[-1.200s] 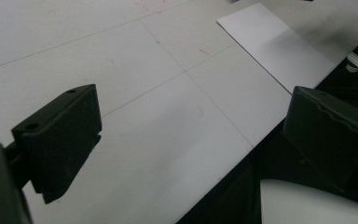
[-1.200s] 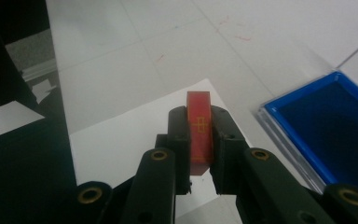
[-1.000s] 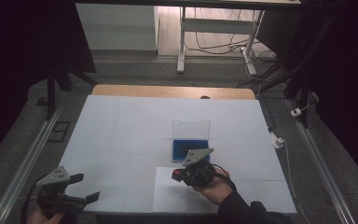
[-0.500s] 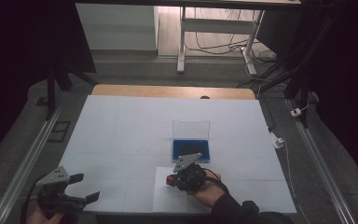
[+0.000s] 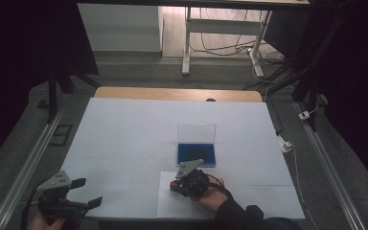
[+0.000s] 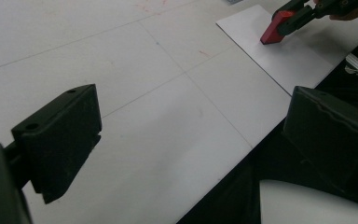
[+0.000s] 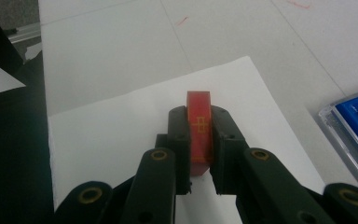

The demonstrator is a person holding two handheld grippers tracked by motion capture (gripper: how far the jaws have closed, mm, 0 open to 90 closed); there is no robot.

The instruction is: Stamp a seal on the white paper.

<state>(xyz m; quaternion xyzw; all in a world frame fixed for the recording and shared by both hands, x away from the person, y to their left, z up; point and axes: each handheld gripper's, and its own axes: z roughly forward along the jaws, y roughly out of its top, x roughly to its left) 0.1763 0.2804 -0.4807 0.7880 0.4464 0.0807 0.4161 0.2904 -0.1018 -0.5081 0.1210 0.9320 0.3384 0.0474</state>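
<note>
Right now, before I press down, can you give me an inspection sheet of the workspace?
Surface: white table cover, faint red marks.
Job's things: small red block clamped upright, its low end at the white paper sheet; open clear-lidded box with blue lining just beyond.
Clutter: nothing seen.
Grippers: right tool shut on the block; left tool open, empty, at the near left corner.
Cables: loose leads on the floor behind.
Surroundings: dark; desk legs beyond.

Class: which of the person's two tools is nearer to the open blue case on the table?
Right. The right tool sits just in front of the blue case, over the white sheet, shut on a red block. The left tool waits open at the table's near left corner, well away.
</note>
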